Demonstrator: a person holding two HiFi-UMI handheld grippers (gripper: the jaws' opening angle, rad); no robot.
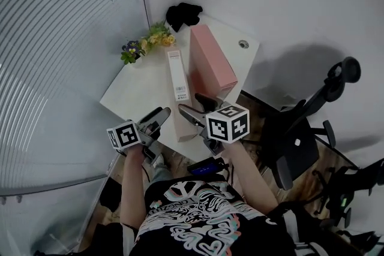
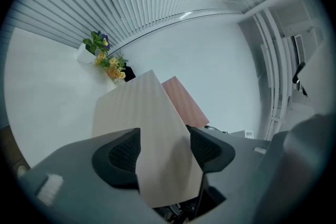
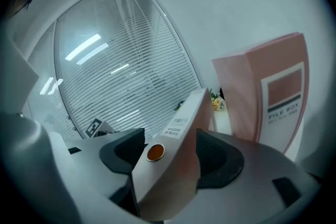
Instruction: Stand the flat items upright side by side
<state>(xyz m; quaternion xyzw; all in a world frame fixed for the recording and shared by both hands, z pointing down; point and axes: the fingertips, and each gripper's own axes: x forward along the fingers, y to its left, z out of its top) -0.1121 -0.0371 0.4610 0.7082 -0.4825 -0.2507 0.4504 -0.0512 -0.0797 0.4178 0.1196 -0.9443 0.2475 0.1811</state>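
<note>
Looking slim, beige file box [image 1: 178,75] has labelled spine.

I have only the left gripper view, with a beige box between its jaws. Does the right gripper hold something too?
Observer: The right gripper is shut on the same beige box, next to the left gripper.
Operator: Is there any print on the pink box?
Observer: The right gripper view shows the words FILE BOX on the pink box.
Operator: Has the beige box any mark?
Observer: An orange button sits on it, between the right gripper's jaws.
</note>
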